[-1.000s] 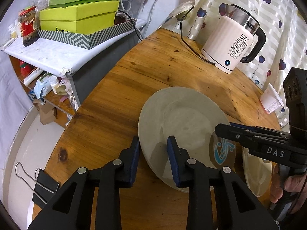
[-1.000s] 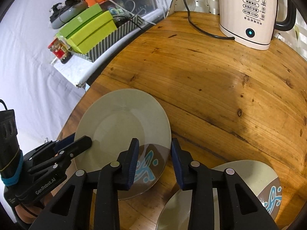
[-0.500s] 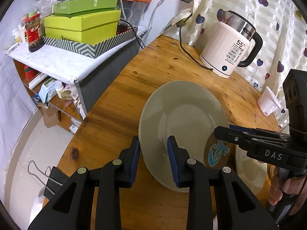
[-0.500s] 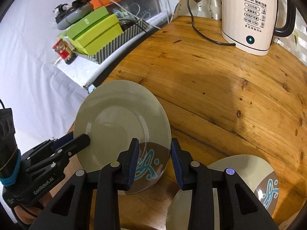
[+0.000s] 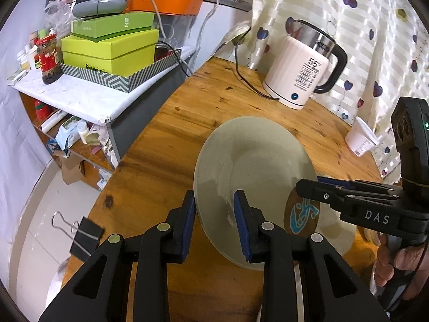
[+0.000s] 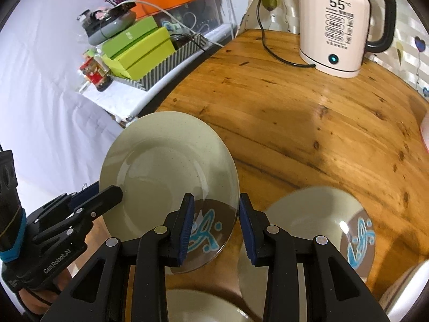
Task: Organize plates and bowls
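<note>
A pale green plate (image 5: 252, 166) with a brown and blue patch is held tilted above the wooden table (image 5: 214, 99). My left gripper (image 5: 214, 222) is shut on its near rim. My right gripper (image 6: 215, 228) is shut on the patterned edge of the same plate (image 6: 166, 171). In the left wrist view the right gripper reaches in from the right over the patch. A second plate (image 6: 316, 220) with the same pattern lies on the table under the right gripper. Another pale dish (image 6: 203, 306) shows at the bottom edge.
A white electric kettle (image 5: 300, 72) with its cord stands at the back of the table. A white cup (image 5: 359, 139) sits at the right edge. A shelf with green boxes (image 5: 112, 51) stands to the left. A binder clip (image 5: 83, 233) hangs at the table's near left edge.
Both grippers have lifted the plate off the table and tilted it up. The second plate on the table shows more fully under the right gripper.
</note>
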`<state>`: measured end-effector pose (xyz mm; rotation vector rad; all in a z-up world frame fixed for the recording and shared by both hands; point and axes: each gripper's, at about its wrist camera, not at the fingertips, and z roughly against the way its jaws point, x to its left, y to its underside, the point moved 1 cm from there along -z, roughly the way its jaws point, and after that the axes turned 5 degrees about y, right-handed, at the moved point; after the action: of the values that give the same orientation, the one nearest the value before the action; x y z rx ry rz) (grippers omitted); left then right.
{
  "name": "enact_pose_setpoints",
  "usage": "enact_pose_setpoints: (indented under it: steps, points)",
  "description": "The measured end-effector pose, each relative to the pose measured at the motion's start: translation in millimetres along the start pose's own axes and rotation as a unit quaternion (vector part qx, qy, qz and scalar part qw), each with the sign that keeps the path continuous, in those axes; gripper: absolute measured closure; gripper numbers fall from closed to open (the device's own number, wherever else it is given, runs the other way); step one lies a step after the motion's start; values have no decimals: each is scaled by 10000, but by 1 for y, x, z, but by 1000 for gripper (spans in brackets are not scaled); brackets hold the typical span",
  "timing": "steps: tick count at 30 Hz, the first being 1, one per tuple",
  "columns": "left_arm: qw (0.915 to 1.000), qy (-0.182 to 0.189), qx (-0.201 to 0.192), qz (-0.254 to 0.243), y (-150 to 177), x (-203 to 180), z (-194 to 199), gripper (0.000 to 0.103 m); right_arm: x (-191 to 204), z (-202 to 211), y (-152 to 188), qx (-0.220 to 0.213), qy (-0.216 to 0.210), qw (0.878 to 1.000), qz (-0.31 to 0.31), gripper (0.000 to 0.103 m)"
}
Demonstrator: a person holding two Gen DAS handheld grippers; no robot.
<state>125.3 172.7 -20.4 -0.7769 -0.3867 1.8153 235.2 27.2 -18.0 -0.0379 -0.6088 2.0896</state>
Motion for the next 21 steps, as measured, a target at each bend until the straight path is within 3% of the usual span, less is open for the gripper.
enact_pose_setpoints:
  steps: [21]
  points:
    - [9990,164,251,-328,73,-43,41,73,-4,59,98,-2,120,9997,-217,70]
